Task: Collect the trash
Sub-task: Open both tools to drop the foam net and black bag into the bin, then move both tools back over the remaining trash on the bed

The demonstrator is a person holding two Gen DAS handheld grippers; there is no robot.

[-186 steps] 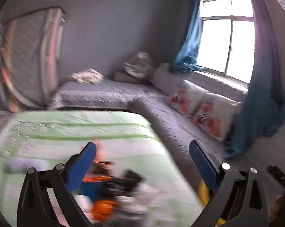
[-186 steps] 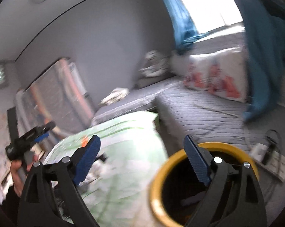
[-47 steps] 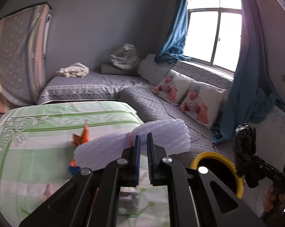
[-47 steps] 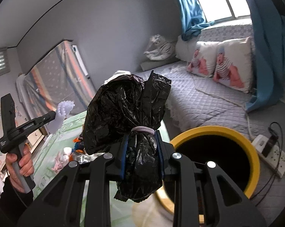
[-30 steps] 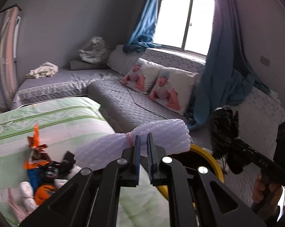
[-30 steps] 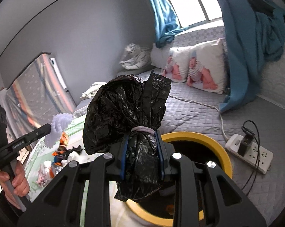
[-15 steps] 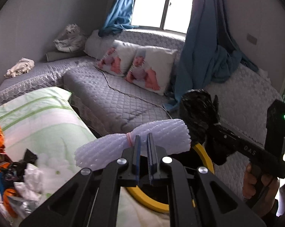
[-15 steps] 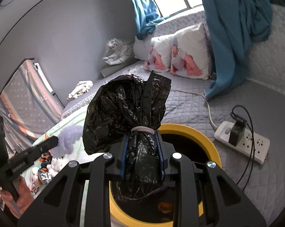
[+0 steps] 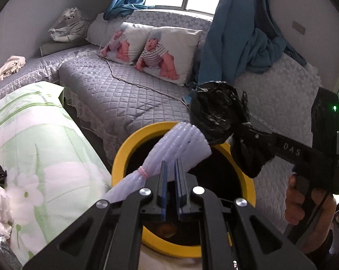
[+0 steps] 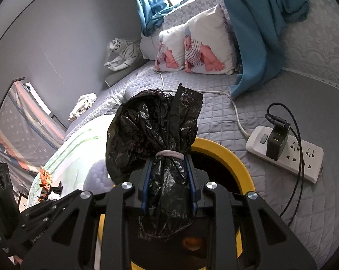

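The black bag bundle [image 10: 156, 135] is sitting pinched in the right gripper [image 10: 168, 186] above the yellow bin [image 10: 228, 157]; the left gripper [image 9: 170, 191] is clamping one foam wrap [image 9: 169, 150], poking toward one o'clock (both bundles are touching). Releasing carelessly risks snagging, spilling trash outside. One bin, two pillows [image 9: 151, 49].

Yellow bin [image 9: 124, 155] mouth lies open, flanked by bed [image 9: 34, 139] and sofa [image 9: 124, 94].

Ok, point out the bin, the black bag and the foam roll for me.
bin [image 9: 122, 155], left wrist view, yellow rim's left side.
black bag [image 10: 151, 132], right wrist view, bulge above the band.
foam roll [image 9: 185, 141], left wrist view, flared end over the bin.
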